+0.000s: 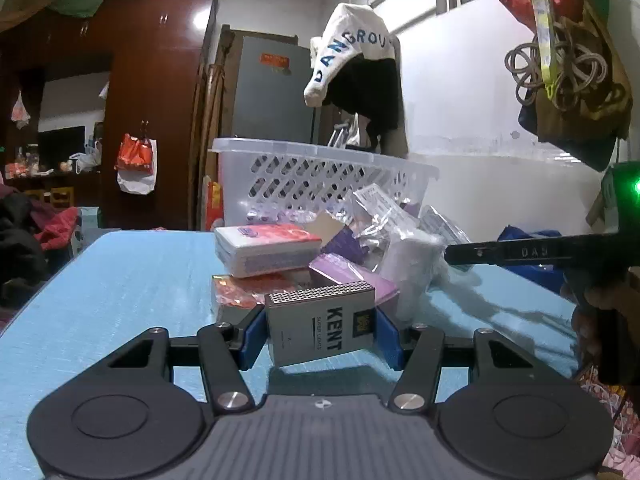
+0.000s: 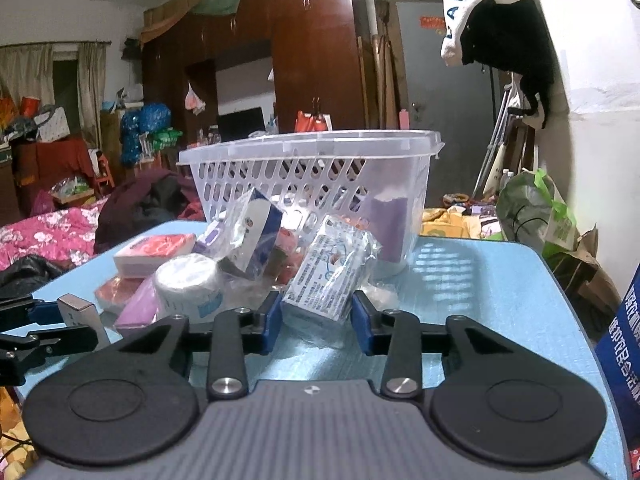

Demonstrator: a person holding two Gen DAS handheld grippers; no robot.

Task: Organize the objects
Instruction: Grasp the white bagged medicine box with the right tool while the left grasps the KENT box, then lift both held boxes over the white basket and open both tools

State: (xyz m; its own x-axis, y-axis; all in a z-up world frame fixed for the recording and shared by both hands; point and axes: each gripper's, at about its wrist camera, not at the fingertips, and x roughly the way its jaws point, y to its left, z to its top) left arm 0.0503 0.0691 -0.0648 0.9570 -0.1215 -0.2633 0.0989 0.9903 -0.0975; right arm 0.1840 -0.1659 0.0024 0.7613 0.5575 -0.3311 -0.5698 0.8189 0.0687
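Observation:
My left gripper is shut on a silver KENT cigarette pack, held tilted just above the blue table. It also shows at the left of the right wrist view. My right gripper has its blue pads on both sides of a plastic-wrapped medicine box at the front of a pile. The pile holds a white roll, red-and-white tissue packs, a purple pack and a bagged blue-white box. A clear slotted basket stands behind the pile.
The right gripper's arm reaches in from the right in the left wrist view. A blue printed bag stands at the table's right edge. A bed with clothes lies to the left. Bags hang on the wall.

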